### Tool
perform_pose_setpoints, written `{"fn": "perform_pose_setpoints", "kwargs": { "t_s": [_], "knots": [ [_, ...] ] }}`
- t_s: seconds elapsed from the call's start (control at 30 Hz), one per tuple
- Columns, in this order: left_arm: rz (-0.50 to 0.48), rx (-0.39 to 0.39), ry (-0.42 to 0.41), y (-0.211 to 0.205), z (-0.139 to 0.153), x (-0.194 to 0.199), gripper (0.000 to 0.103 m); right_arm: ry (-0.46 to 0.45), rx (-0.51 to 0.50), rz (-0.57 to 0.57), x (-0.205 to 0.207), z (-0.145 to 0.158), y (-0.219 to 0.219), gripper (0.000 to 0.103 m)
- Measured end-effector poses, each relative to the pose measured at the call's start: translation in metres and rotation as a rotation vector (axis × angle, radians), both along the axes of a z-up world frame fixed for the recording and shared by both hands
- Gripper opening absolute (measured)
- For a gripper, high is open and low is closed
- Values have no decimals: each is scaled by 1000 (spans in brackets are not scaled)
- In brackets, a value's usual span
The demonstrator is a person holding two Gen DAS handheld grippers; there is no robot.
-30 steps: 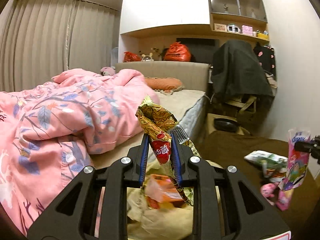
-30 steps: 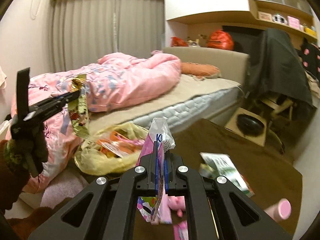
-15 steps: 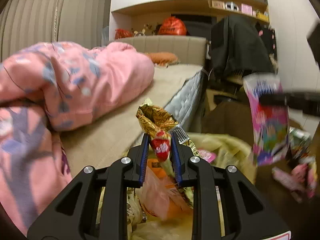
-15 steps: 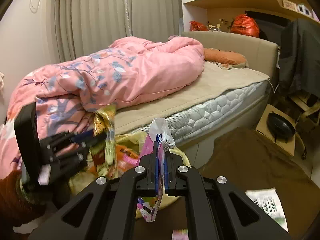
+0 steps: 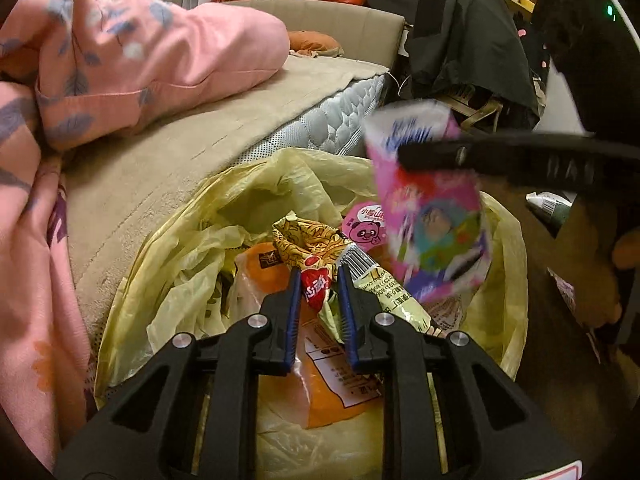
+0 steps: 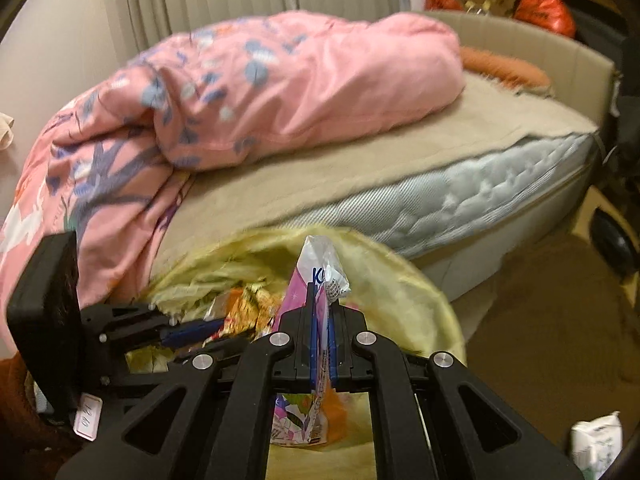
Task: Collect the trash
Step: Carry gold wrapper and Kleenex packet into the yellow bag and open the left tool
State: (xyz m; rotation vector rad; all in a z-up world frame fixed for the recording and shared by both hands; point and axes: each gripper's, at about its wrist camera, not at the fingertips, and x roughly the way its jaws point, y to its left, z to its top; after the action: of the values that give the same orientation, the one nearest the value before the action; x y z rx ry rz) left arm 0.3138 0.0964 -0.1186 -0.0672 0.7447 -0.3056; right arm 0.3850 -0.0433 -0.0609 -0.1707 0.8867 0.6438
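My left gripper [image 5: 318,280] is shut on a gold and red snack wrapper [image 5: 316,248] and holds it over the open mouth of a yellow plastic trash bag [image 5: 172,248]. My right gripper [image 6: 321,292] is shut on a pink and white wrapper [image 6: 316,264], also over the bag [image 6: 400,292]. In the left wrist view the pink wrapper [image 5: 428,216] hangs from the right gripper's fingers [image 5: 460,154] at the bag's right side. In the right wrist view the left gripper [image 6: 192,328] reaches in from the left. Orange packets [image 5: 320,376] lie inside the bag.
The bed with a pink floral duvet [image 6: 248,92] and a beige cover [image 5: 168,160] stands directly behind the bag. A brown surface [image 6: 552,320] lies to the right with a white and green packet [image 6: 596,440] on it. A dark draped chair [image 5: 468,52] stands at the back right.
Both grippers have moved left and down from above the brown surface to over the yellow bag, each still holding its wrapper. They are now close together.
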Motion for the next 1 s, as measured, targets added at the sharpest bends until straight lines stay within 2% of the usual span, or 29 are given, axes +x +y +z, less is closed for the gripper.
{"fn": "perform_pose_setpoints", "kwargs": {
  "t_s": [0.17, 0.27, 0.4, 0.53, 0.73, 0.9, 1.0],
  "knots": [
    [25, 22, -3, 0, 0, 12, 16, 47, -108, 32, 7, -24, 11, 5],
    [61, 32, -8, 4, 4, 25, 16, 76, -92, 1, 15, -27, 6, 5],
    [100, -3, 26, 17, 1, 40, 16, 82, -80, -14, 21, -26, 5, 5],
    [79, 14, 36, 14, -6, 37, 16, 124, -83, 9, 23, -33, 8, 5],
    [58, 0, 55, 13, -8, 36, 16, 143, -96, 7, 19, -40, 9, 5],
    [41, 21, 62, 6, -9, 32, 16, 157, -128, 12, 14, -46, 10, 5],
    [55, -8, 65, 10, -8, 31, 16, 140, -93, -2, 13, -40, 7, 5]
  ]
}}
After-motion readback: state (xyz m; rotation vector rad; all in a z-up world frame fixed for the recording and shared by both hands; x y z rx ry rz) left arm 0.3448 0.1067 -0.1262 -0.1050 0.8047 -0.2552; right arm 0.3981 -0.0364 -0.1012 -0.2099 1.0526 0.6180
